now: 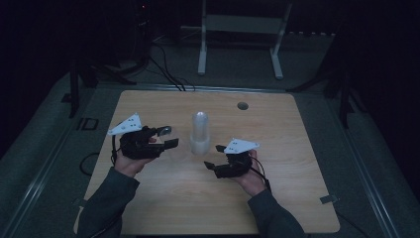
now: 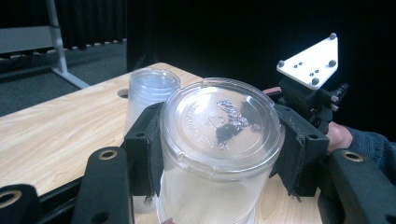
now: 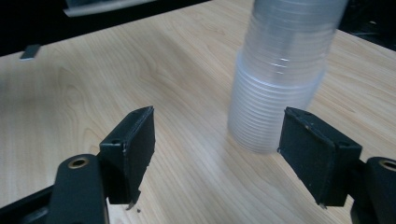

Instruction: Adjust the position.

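An upside-down stack of clear plastic cups (image 1: pixel 200 132) stands at the table's middle. My left gripper (image 1: pixel 170 137) hovers just left of it, shut on one clear cup (image 1: pixel 166 131). In the left gripper view that cup (image 2: pixel 219 135) sits between the jaws of the left gripper (image 2: pixel 219 144), its embossed base facing the camera, with the stack (image 2: pixel 150 91) behind it. My right gripper (image 1: pixel 214 156) is open, low and just right of the stack. In the right gripper view the jaws of the right gripper (image 3: pixel 219 149) stand wide apart, with the stack (image 3: pixel 280 79) a little ahead and nothing between them.
The wooden table (image 1: pixel 163 198) has a round hole (image 1: pixel 242 105) near its far edge. A white frame stand (image 1: pixel 237 29) and dark cables (image 1: pixel 166 69) lie on the carpet beyond. The other hand's gripper with its white plate (image 2: pixel 309 63) appears behind the held cup.
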{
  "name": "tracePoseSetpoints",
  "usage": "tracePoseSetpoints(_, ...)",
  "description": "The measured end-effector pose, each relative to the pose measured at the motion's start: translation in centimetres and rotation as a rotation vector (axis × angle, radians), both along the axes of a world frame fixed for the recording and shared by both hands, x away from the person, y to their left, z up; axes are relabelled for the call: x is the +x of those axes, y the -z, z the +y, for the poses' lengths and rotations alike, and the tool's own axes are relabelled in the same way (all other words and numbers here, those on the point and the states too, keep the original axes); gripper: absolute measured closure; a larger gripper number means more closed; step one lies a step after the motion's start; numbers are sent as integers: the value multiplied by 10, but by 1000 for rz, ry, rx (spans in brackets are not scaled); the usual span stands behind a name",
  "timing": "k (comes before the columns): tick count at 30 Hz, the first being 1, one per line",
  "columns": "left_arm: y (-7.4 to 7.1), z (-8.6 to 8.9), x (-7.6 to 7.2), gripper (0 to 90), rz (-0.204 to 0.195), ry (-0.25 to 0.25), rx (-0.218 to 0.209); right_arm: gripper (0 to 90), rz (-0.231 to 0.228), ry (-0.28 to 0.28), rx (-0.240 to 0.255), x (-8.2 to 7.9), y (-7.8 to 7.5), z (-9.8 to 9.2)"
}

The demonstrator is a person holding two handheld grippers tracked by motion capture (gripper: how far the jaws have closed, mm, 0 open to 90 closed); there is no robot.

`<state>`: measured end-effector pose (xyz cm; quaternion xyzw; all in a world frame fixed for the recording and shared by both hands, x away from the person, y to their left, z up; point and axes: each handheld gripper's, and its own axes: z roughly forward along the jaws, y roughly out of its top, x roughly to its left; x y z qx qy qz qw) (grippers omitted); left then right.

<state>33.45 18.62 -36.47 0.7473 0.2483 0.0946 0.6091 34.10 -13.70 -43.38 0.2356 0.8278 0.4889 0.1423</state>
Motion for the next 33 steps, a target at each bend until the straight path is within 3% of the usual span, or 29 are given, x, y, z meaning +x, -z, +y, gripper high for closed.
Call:
tracePoseSetpoints(16, 20, -8, -2, 415, 15, 53, 10, 264, -11, -63, 65, -2, -8, 6)
tracePoseSetpoints(33, 34, -19, -7, 414, 22, 38, 7, 249, -45, -135, 85, -11, -12, 12)
